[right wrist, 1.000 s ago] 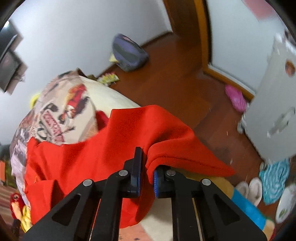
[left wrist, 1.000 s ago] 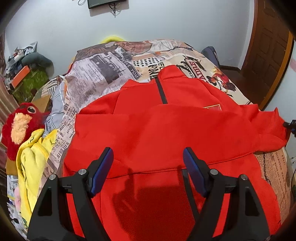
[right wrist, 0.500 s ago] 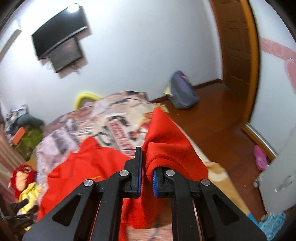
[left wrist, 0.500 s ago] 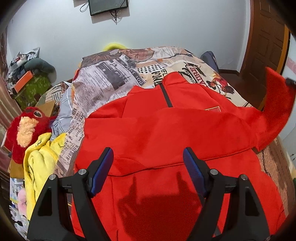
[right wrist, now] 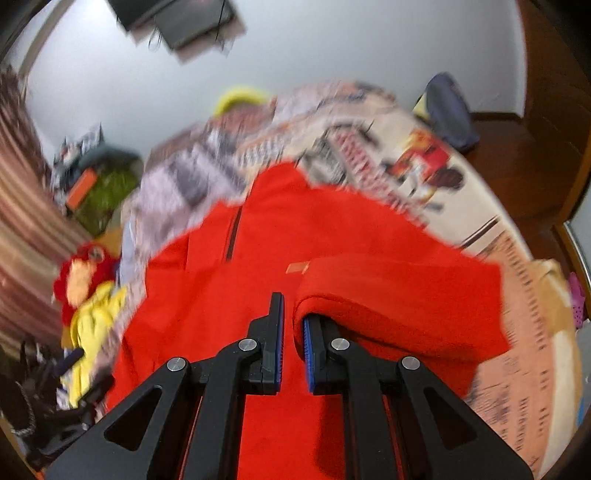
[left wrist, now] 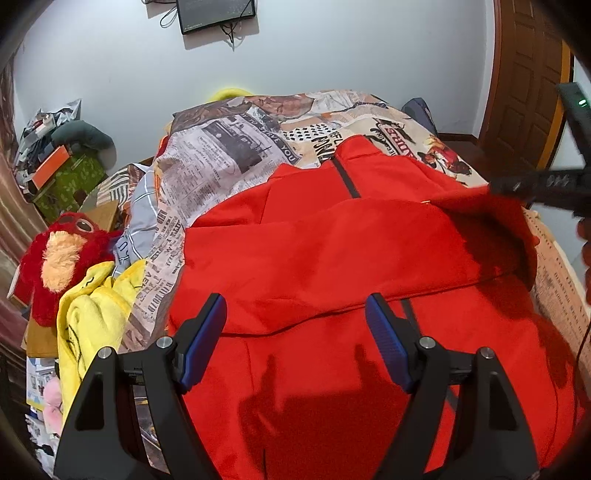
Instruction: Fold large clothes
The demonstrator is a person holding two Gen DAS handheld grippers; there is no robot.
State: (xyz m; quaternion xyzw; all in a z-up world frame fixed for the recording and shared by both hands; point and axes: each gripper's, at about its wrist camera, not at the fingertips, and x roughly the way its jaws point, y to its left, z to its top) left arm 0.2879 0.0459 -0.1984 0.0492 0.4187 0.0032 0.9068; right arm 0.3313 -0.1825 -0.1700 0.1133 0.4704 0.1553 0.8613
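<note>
Newsprint-patterned bedding (left wrist: pixel 229 155) covers the bed on which a large red jacket (left wrist: pixel 332 251) is spread, collar away from the tools, its dark zip (left wrist: pixel 347 181) running up the middle. White wall and a mounted screen (left wrist: pixel 216 13) are seen beyond the collar, a wooden door (left wrist: pixel 524 81) to the far right.

The right gripper (right wrist: pixel 291 332) is shown nearly shut on a thick roll of red cloth, judged to be the jacket's right sleeve (right wrist: pixel 399 291), which is draped over the right-hand finger and trails off to that side. The sleeve appears to be held this way so that it can be laid across the chest; the right wrist view is blurred, as would fit a quick swing. A small label (right wrist: pixel 297 267) on the chest lies just ahead of the fingertips.

The left gripper (left wrist: pixel 295 328) is held wide open above the lower body of the jacket, nothing between its blue pads (left wrist: pixel 201 339), its shadow cast on the cloth below. It is judged to be kept ready to pin or smooth the fabric. A sleeve already lies folded across the body just ahead of it.

Left of the left gripper, a yellow garment (left wrist: pixel 92 310) and a red plush toy (left wrist: pixel 62 254) are piled off the bed's edge, apart from the jacket.
</note>
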